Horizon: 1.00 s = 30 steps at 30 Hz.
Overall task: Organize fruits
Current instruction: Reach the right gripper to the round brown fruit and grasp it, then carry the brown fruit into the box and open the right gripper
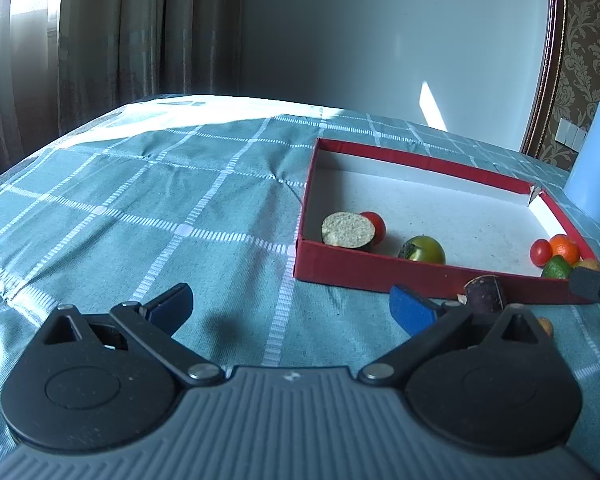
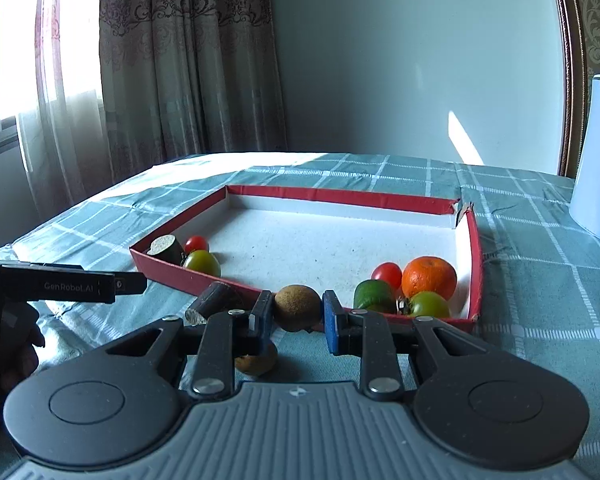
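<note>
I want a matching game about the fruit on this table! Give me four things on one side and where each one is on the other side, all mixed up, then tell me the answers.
Things:
1. Kiwi
2. Orange
3. Dark cut stick piece
4. Blue jug

Places:
A. On the cloth, just outside the red box's near wall
B. Between the right gripper's fingers
C. On the cloth, to the right of the box
D. Inside the box, in its near right corner

Pairs: 1-B, 2-D, 3-A, 4-C
</note>
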Tool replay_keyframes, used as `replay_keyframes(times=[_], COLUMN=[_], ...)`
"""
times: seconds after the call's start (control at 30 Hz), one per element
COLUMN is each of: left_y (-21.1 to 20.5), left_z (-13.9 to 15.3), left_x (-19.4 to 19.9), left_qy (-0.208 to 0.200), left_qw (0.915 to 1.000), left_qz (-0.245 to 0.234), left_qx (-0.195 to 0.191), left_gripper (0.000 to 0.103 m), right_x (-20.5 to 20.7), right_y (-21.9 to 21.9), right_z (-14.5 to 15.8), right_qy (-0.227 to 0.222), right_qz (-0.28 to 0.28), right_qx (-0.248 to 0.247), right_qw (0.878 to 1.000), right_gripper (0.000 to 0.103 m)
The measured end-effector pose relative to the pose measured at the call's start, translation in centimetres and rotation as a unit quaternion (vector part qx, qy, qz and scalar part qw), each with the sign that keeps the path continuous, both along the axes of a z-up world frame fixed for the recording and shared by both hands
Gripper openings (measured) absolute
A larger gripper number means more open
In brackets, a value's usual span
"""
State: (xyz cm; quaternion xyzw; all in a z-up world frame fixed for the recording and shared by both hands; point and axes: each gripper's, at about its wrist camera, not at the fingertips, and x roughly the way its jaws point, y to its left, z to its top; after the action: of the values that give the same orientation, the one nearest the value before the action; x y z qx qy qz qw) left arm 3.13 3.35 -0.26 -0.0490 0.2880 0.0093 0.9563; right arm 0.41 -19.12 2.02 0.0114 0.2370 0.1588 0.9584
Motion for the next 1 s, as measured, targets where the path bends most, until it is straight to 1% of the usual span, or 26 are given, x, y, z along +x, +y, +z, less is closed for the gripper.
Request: replay_keyframes(times=[0.17,0.3,0.4,0.67,1.0], left_y=[0.0,0.1,0.0,-0.1,-0.1], left_z=[0.0,-0.1,-0.1,-0.3,-0.3], left_x=[0.1,0.2,0.2,0.3,0.4], left_qy=[0.002,0.005,0.006,0.008,0.012], left_qw=[1.0000,1.0000,1.0000,1.0000,0.9999], left_qz=[0.002,0.001,0.001,0.000,0.005], left_qx=[0.001,0.001,0.002,0.006,0.010], left_gripper=[0.103,0.103,0.103,0.103,0.103], right_x=[2.2,4.0,5.3,5.1,5.3], right_y=[0.4,0.6,0.2,0.4,0.0], right_z=[0.5,-0.4,-1.5,-1.9,-2.0], right_qy=[-0.011,-0.009,0.007,0.006,0.011], right_qz=[-0.014,-0.030,-0.039,-0.034,-0.034], right_qx=[-0.007,-0.023,-0.022,-0.029,-0.014], right_qw=[1.000,0.999,0.999,0.999,0.999], right_gripper=[0.025,0.025,0.025,0.025,0.025])
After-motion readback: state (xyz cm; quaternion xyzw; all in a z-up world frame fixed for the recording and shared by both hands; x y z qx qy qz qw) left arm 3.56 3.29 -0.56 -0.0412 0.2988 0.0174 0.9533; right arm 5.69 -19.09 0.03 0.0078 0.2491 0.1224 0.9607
